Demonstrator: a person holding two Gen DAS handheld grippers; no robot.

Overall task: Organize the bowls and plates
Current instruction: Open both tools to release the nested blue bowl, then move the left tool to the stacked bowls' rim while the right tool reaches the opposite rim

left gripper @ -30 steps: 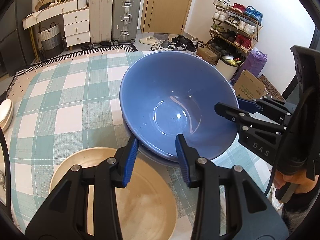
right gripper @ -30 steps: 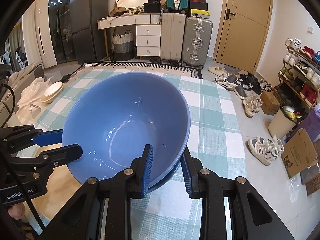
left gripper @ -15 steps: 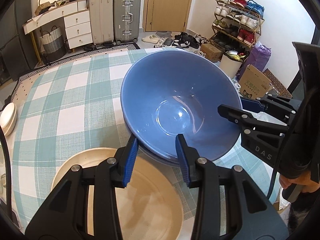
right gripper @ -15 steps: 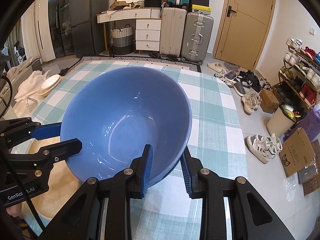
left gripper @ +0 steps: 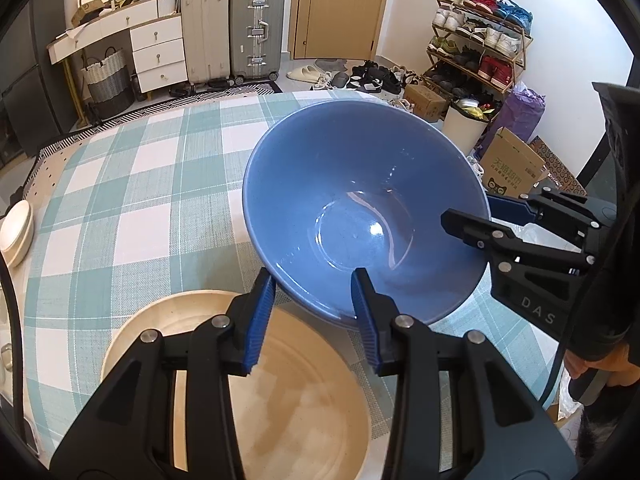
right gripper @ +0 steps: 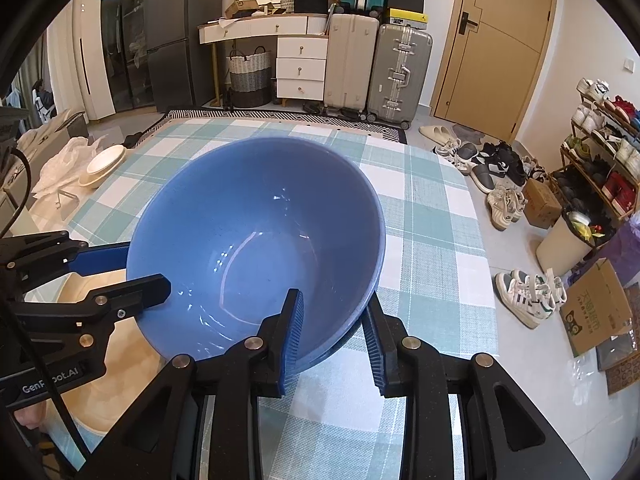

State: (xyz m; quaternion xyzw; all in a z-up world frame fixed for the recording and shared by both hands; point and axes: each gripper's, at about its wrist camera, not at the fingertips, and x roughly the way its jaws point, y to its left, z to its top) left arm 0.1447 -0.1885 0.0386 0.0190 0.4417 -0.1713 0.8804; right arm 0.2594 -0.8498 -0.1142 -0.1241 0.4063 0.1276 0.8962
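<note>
We are holding a glossy blue bowl [left gripper: 360, 220] with both tools, each one clamping the rim with one ribbed blue pad inside and one outside. Our left tool [left gripper: 314, 312] is gripping the rim at 6 o'clock in the left wrist view; our right tool [right gripper: 334, 332] is gripping it at 5 o'clock in its own view. The bowl is deep, round and smooth, catching window glare, and a second blue rim is showing just under it, so it seems to be nesting in another. It is sitting over the woven teal-and-white checked cloth of the worktop [left gripper: 132, 200]. At 7 o'clock a wide matte cream plate [left gripper: 280, 400] is lying just beside the bowl. Small cream dishes [right gripper: 104, 164] are resting near the worktop's left edge. From 10 to 12 o'clock the cloth is lying bare.
</note>
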